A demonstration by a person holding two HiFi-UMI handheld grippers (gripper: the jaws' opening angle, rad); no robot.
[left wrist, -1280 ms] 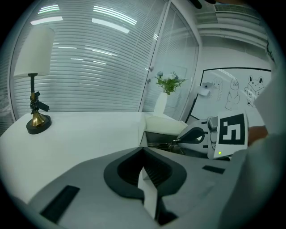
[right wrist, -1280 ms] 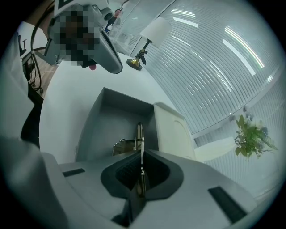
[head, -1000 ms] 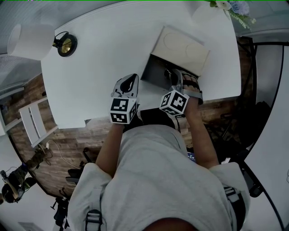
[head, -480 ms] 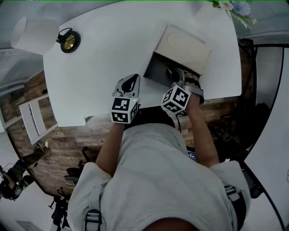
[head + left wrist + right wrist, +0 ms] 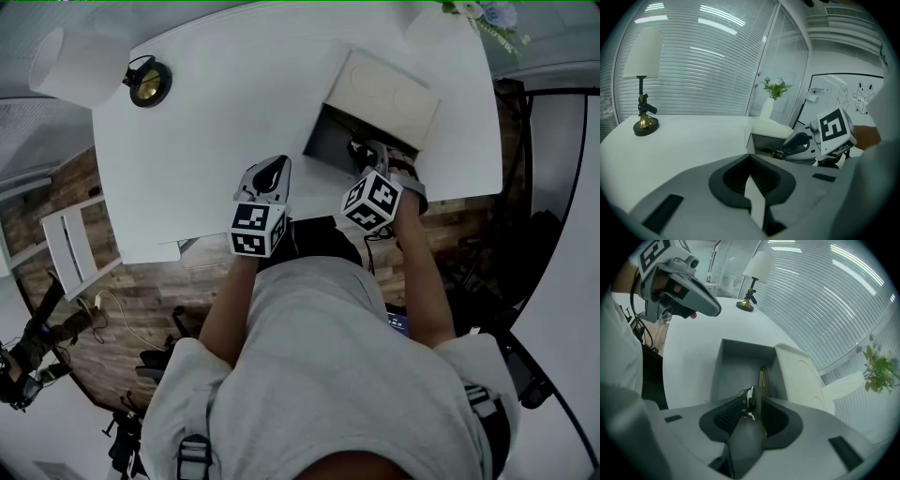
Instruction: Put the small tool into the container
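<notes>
White table is mostly bare, with a grey container parked toward its right and a cream lid leaned along the box's far side. The right gripper is held over the near end, jaws being opened. The small tool is seen between them, pointing into the container. The left gripper is clamped shut on nothing, left of the box.

We see a white table, a grey container with a cream lid, a brass lamp base under a white shade, black-and-white squared marker cubes, and a brown plank floor.
</notes>
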